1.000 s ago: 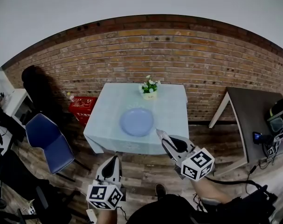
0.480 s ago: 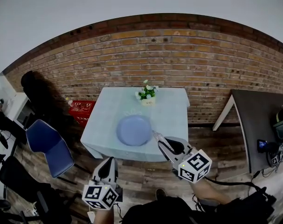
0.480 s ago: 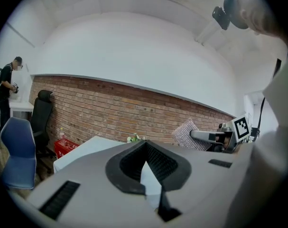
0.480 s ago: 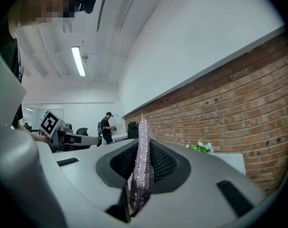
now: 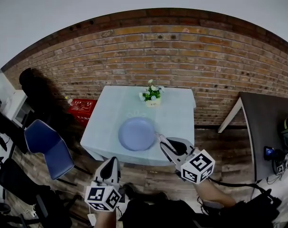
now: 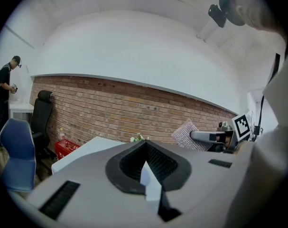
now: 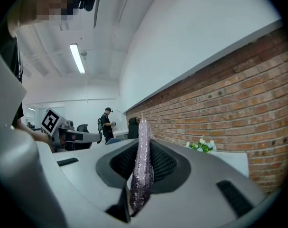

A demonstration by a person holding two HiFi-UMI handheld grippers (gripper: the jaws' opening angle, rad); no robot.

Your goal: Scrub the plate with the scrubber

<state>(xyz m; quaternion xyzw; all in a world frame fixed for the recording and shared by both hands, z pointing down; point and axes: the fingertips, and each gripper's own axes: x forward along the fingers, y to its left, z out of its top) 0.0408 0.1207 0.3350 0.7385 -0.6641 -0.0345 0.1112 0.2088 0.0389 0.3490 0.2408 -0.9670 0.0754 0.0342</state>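
Observation:
A round pale blue plate [image 5: 137, 133] lies near the front edge of a light table [image 5: 177, 112]. My right gripper [image 5: 159, 138] hovers just right of the plate's rim, above the table's front edge. It is shut on a thin sparkly silver scrubber [image 7: 143, 141], which stands on edge between the jaws. The scrubber [image 6: 187, 133] also shows in the left gripper view, sticking out of the right gripper [image 6: 215, 137]. My left gripper [image 5: 116, 160] is lower and to the left, off the table over the wooden floor. Its jaws [image 6: 144, 148] are shut with nothing between them.
A small pot of white flowers [image 5: 152, 95] stands at the table's far edge by the brick wall. A red crate [image 5: 82, 107] and a blue chair [image 5: 46, 146] are left of the table. A dark table [image 5: 267, 122] stands at the right. A person [image 7: 106, 122] stands far off.
The table and plate have drawn closer and sit lower in the head view. Both grippers keep much the same pose, the right one still holding the scrubber by the plate's rim.

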